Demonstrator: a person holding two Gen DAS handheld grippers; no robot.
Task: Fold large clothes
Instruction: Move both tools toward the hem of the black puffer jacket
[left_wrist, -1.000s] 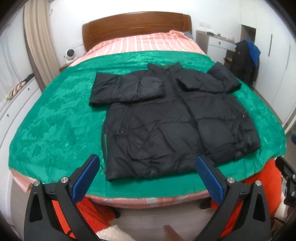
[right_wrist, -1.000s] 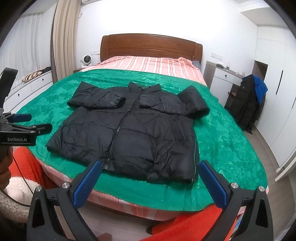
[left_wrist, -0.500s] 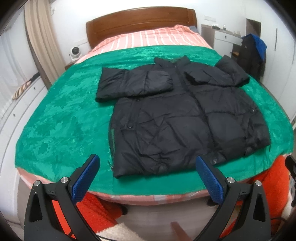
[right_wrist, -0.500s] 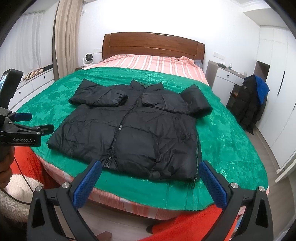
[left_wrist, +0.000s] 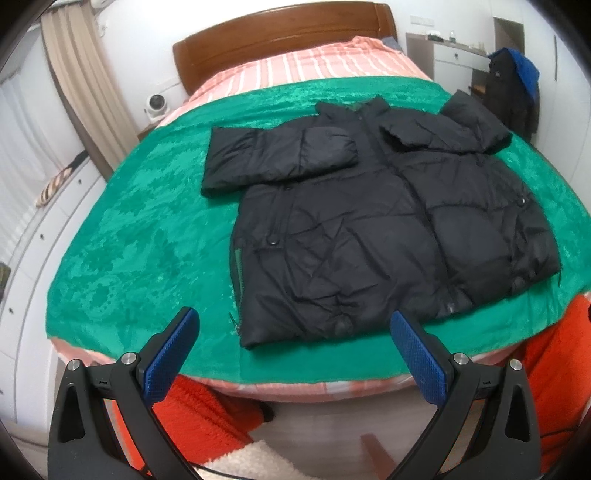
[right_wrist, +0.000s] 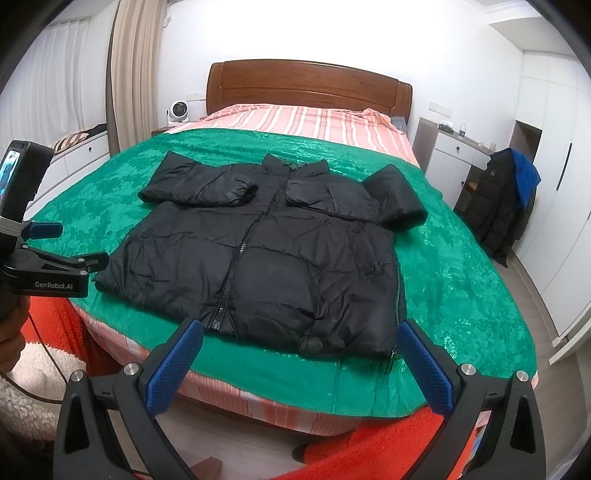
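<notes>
The black jacket (left_wrist: 384, 229) lies flat mid-frame on the green blanket (left_wrist: 147, 236) — sleeves apparently folded in; left gripper (left_wrist: 293, 349) and right gripper (right_wrist: 301, 360) hover spread wide, holding nothing.

- Wooden-headboard bed (right_wrist: 310, 83) with a pink striped sheet (right_wrist: 295, 118) — a shiny green textured blanket (left_wrist: 140, 240) is spread across it.
- Black puffer jacket (left_wrist: 369, 229) lies flat on the blanket, zipped, both sleeves folded across the chest.

You hold both tongs wide open and empty: left tongs (left_wrist: 295, 345) and right tongs (right_wrist: 301, 354) level, your hand (right_wrist: 11, 334) gripping the left handle.
</notes>
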